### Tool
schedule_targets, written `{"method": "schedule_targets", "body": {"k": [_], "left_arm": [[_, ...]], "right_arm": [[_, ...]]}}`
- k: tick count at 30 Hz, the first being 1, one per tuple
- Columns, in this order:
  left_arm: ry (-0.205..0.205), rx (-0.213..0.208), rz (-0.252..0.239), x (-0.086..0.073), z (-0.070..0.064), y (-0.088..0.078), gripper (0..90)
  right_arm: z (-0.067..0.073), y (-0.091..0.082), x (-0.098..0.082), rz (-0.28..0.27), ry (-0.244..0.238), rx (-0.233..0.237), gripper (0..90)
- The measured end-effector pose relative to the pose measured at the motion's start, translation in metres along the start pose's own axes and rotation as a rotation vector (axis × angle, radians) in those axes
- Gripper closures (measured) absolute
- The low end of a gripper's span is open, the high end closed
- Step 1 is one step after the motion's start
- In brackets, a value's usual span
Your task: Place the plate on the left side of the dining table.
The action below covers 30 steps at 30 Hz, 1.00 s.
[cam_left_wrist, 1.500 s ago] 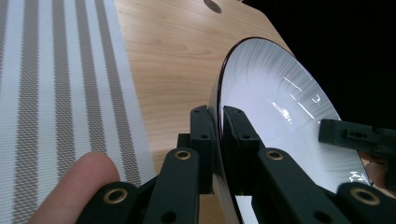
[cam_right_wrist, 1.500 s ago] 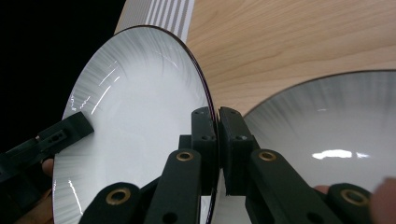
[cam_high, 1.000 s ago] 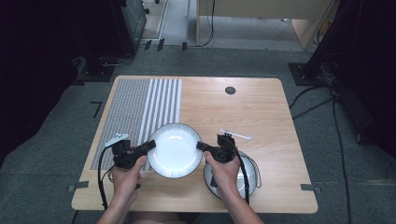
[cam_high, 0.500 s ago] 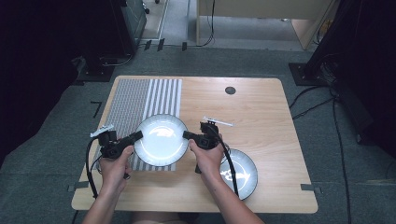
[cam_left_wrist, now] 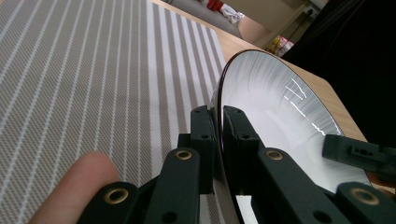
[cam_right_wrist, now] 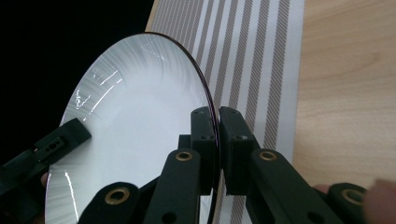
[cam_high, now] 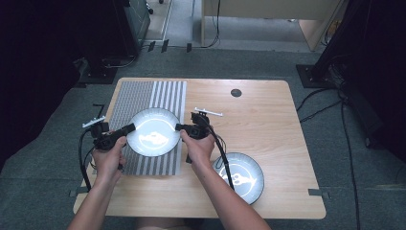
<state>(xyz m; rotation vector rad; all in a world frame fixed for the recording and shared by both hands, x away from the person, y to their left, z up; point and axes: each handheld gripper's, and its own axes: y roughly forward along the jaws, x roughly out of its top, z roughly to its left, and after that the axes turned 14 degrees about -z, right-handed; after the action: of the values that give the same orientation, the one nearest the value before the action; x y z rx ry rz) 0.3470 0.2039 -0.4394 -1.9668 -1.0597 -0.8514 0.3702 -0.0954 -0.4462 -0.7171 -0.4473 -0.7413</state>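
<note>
White plate [cam_high: 154, 132]; grey-and-white striped mat [cam_high: 165, 96]; black claws.

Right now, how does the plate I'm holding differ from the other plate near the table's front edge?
The held plate is clamped at opposite rims by the left gripper and right gripper, above the striped placemat. The other plate lies free on bare wood at the right, partly crossed by the right forearm and the gripper's cable. Both look round, white and dark-rimmed, with a dark mark in the middle.

No text, label or number appears legible anywhere.
</note>
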Motion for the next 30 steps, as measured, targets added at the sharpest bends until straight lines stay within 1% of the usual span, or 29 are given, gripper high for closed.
{"method": "schedule_targets", "body": {"k": [3,5,7,8,9,13,15,17,18,22,23,24,26,27,28,30], "left_arm": [[0.002,0.025,0.0,0.006,0.007,0.005,83.5],[0.005,0.042,0.003,0.009,0.012,0.009,83.5],[0.006,0.055,0.01,0.012,0.019,0.013,83.4],[0.001,0.061,0.012,0.013,0.023,0.016,83.3],[0.005,0.067,0.02,0.014,0.027,0.02,83.2],[-0.005,0.077,0.031,0.018,0.039,0.033,83.0],[-0.01,0.077,0.032,0.02,0.044,0.038,83.0],[-0.011,0.079,0.037,0.023,0.051,0.045,82.8],[-0.021,0.083,0.037,0.024,0.054,0.048,82.8],[-0.032,0.096,0.051,0.024,0.065,0.057,82.7],[-0.031,0.102,0.052,0.024,0.067,0.06,82.5],[-0.018,0.106,0.059,0.023,0.07,0.063,82.2],[0.003,0.118,0.056,0.021,0.074,0.069,81.7],[0.002,0.132,0.055,0.02,0.076,0.073,81.3],[0.004,0.137,0.06,0.02,0.079,0.075,80.9],[-0.01,0.143,0.063,0.02,0.083,0.081,80.9]], "right_arm": [[0.005,0.012,0.003,0.005,-0.001,0.001,85.8],[0.006,0.024,0.004,0.01,-0.003,0.006,85.7],[0.007,0.034,0.005,0.022,0.006,0.004,85.7],[0.007,0.038,0.005,0.026,0.005,0.002,85.7],[0.007,0.043,0.006,0.026,-0.004,-0.001,85.7],[0.009,0.062,0.007,0.031,-0.003,-0.029,85.4],[0.01,0.07,0.008,0.026,-0.004,-0.037,85.3],[0.012,0.078,0.009,0.013,-0.014,-0.047,85.3],[0.013,0.081,0.01,0.009,-0.015,-0.051,85.3],[0.015,0.096,0.009,0.004,-0.023,-0.074,85.2],[0.015,0.1,0.009,0.002,-0.025,-0.08,85.2],[0.014,0.104,0.008,0.0,-0.032,-0.086,85.2],[0.014,0.112,0.007,-0.004,-0.039,-0.104,84.8],[0.014,0.115,0.006,-0.007,-0.043,-0.114,84.8],[0.014,0.12,0.005,-0.008,-0.046,-0.123,84.8],[0.014,0.126,0.004,-0.011,-0.052,-0.133,84.8]]}}
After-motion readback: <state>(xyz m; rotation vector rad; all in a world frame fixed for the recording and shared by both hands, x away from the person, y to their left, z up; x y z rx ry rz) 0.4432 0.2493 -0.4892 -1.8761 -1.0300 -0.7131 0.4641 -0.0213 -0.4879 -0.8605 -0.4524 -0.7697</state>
